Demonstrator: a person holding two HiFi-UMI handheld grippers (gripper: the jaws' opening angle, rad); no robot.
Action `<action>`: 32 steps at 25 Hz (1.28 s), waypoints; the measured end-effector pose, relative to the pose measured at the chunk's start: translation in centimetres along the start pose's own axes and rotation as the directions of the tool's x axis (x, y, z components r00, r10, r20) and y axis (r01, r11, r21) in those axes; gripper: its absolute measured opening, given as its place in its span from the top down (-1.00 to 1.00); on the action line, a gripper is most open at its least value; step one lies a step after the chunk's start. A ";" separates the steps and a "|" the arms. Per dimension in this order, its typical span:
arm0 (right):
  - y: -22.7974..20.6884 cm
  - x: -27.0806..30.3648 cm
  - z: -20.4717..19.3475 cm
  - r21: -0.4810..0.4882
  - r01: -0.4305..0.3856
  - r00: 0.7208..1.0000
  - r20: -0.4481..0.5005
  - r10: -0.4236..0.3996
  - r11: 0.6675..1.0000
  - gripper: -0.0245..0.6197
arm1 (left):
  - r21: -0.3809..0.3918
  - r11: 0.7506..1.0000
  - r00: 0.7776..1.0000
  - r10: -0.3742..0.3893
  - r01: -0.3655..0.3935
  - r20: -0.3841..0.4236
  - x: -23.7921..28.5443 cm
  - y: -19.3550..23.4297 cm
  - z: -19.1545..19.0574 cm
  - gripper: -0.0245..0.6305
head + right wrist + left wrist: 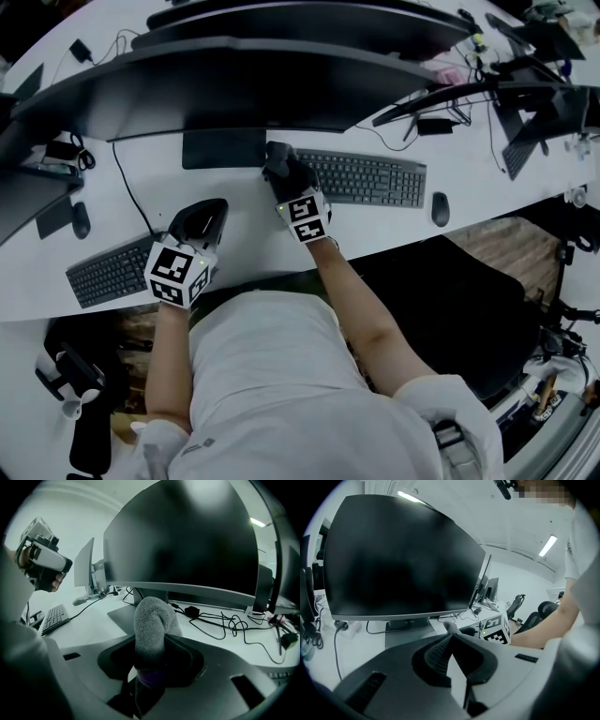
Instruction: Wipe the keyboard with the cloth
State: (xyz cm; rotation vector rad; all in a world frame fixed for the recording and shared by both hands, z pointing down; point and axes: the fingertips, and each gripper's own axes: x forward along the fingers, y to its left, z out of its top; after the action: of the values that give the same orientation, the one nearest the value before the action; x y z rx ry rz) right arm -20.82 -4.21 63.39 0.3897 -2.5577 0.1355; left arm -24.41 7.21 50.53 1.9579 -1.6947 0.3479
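The black keyboard (364,178) lies on the white desk in front of the curved monitor. My right gripper (279,167) hovers at the keyboard's left end, shut on a grey fuzzy cloth (151,623) that sticks up out of my right gripper (149,666) in its own view. The cloth (275,153) shows in the head view only as a dark lump. My left gripper (203,222) is held off to the left near the desk's front edge, away from the keyboard. In the left gripper view my left gripper (449,638) has its tips touching with nothing between them.
A monitor base (223,148) sits just left of the keyboard. A second keyboard (109,272) lies at the front left, with a mouse (81,219) behind it. Another mouse (440,208) rests right of the main keyboard. Loose cables (225,623) trail behind it.
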 end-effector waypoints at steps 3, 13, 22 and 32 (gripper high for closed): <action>0.3 -0.4 -0.3 -0.004 -0.008 1.000 -0.009 0.008 1.000 0.44 | -0.002 1.000 1.000 0.006 -0.006 0.004 0.0 -0.2 0.1 0.92; 0.9 -1.9 -1.5 -0.051 -0.033 0.999 -0.026 0.032 0.998 0.43 | 0.001 1.000 1.000 0.014 -0.014 0.008 0.3 -1.7 0.2 0.92; 0.2 -3.4 -2.3 -0.039 -0.048 0.999 -0.026 0.047 0.998 0.43 | 0.004 1.000 1.000 0.019 -0.019 0.008 1.0 -3.4 0.5 0.93; -3.3 -5.5 -3.6 0.010 -0.020 0.999 -0.036 0.020 1.000 0.43 | 0.002 1.000 1.000 0.016 -0.016 0.005 2.5 -5.4 1.0 0.93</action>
State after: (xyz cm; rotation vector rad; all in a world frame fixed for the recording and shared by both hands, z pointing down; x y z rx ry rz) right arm -13.60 -5.36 63.59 0.3622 -2.5272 0.1612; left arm -18.88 4.95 49.80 1.9492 -1.7147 0.3508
